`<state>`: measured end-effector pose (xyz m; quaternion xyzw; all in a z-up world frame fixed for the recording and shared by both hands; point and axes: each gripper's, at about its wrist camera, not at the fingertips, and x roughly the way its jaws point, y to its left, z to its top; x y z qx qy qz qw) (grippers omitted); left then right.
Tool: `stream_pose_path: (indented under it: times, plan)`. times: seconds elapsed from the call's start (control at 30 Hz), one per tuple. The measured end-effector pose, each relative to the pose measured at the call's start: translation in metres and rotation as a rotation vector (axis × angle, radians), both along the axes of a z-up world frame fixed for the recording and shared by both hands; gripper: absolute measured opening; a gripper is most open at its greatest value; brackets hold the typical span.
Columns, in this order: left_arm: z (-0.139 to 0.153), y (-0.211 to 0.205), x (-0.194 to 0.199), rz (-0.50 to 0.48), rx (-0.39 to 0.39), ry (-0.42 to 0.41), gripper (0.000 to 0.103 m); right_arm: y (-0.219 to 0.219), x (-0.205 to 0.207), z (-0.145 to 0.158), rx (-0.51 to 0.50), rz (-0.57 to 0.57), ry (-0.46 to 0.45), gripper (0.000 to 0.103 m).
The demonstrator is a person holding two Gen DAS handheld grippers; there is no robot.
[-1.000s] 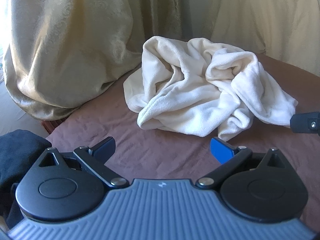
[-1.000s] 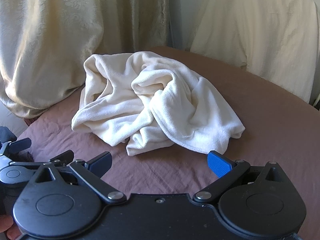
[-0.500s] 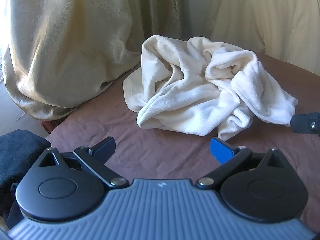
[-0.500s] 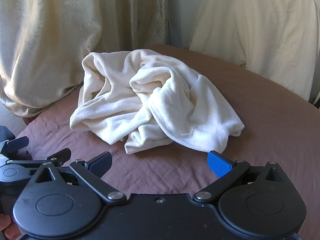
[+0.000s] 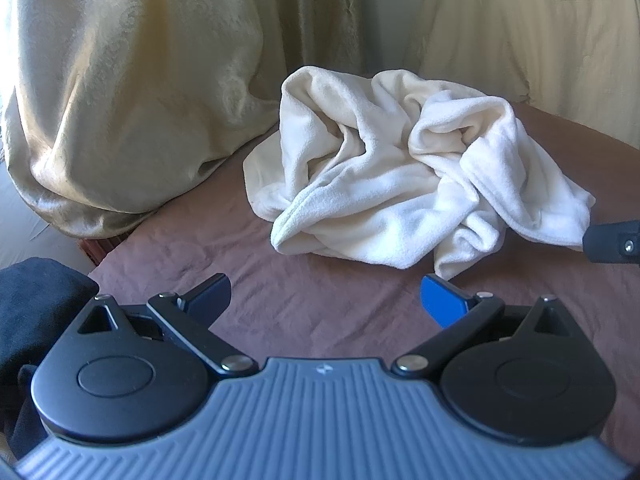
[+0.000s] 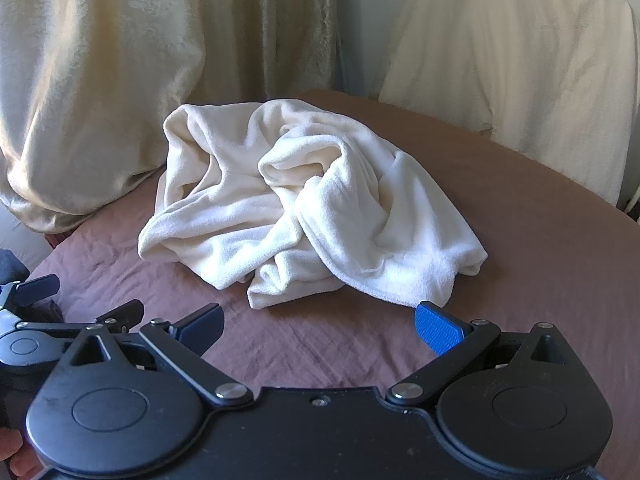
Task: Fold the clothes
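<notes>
Left gripper (image 5: pixel 325 300): jaws spread wide, nothing between them. The fingers hang over the brown sheet (image 5: pixel 320 320), short of the cloth. One pad is dark, the other blue (image 5: pixel 442 303). A dark blue fabric (image 5: pixel 36 312) lies at the lower left of the left wrist view, beside the gripper body.

Right gripper (image 6: pixel 320 328): jaws likewise spread wide and empty, above the sheet (image 6: pixel 320 344). Its blue pad (image 6: pixel 438 330) sits just short of the cloth's near right hem. In the right wrist view the left gripper (image 6: pixel 80 300) appears at the left edge, beside the right one. In the left wrist view one dark finger of the right gripper (image 5: pixel 612 242) shows at the right edge, near the cloth's right corner; contact cannot be determined.

Cloth (image 5: pixel 400 180): a cream fleece piece, crumpled in a heap at the middle of the sheet, ahead of both grippers. It is unfolded. Twisted folds cross at the centre (image 6: pixel 312 200); a stitched hem runs along the near right edge. Neither gripper is seen touching it.

Beyond the cloth: a gold curtain (image 6: pixel 100 80) hangs at the left and bunches on the sheet's far edge. A cream cover (image 6: pixel 520 60) drapes over something at the right rear.
</notes>
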<state>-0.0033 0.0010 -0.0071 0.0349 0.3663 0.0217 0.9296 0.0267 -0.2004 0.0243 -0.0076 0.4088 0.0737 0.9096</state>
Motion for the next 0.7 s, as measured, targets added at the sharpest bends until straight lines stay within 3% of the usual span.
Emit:
stream_pose_path:
  times: [0.57, 0.7]
  plan:
    - [-0.006, 0.001, 0.006, 0.008, -0.009, 0.014, 0.103, -0.007, 0.003, -0.007, 0.010, -0.005, -0.001, 0.103]
    - [-0.008, 0.006, 0.019, 0.028, -0.098, 0.001, 0.103, -0.022, 0.011, -0.015, 0.068, 0.023, -0.041, 0.103]
